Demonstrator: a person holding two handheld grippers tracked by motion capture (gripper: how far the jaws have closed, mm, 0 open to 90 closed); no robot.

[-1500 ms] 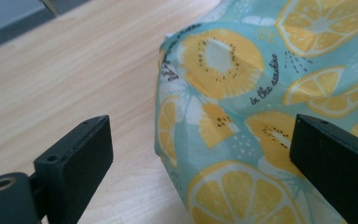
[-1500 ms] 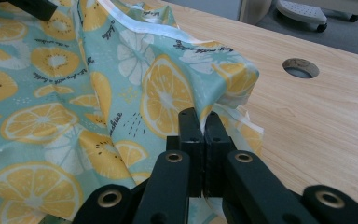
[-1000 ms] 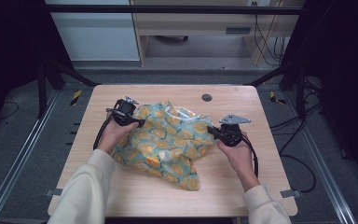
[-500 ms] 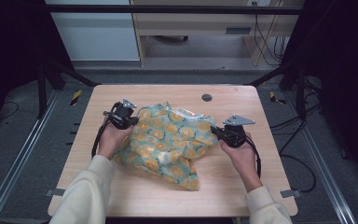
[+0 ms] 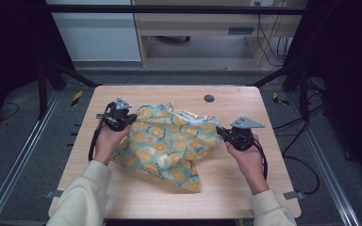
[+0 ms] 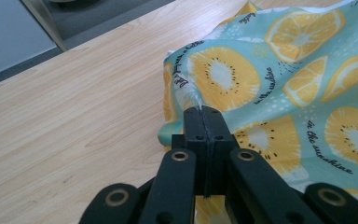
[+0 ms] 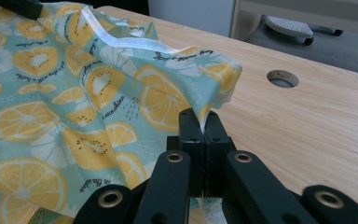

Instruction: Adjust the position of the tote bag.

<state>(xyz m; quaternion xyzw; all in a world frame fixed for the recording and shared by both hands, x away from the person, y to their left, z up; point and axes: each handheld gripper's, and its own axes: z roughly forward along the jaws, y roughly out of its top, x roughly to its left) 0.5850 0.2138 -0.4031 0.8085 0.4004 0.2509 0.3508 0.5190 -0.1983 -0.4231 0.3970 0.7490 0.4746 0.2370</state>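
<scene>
One fruit-print cloth [image 5: 169,141] bunched on the counter [image 5: 245,188], two claws, left claw [image 5: 131,120] just pinched tight on its left edge, right claw [image 5: 219,133] pinching its right edge

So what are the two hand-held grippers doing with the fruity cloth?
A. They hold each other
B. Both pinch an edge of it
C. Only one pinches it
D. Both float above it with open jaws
B: the left hand-held gripper and the right hand-held gripper each have their jaws shut on an edge of the cloth.
</scene>
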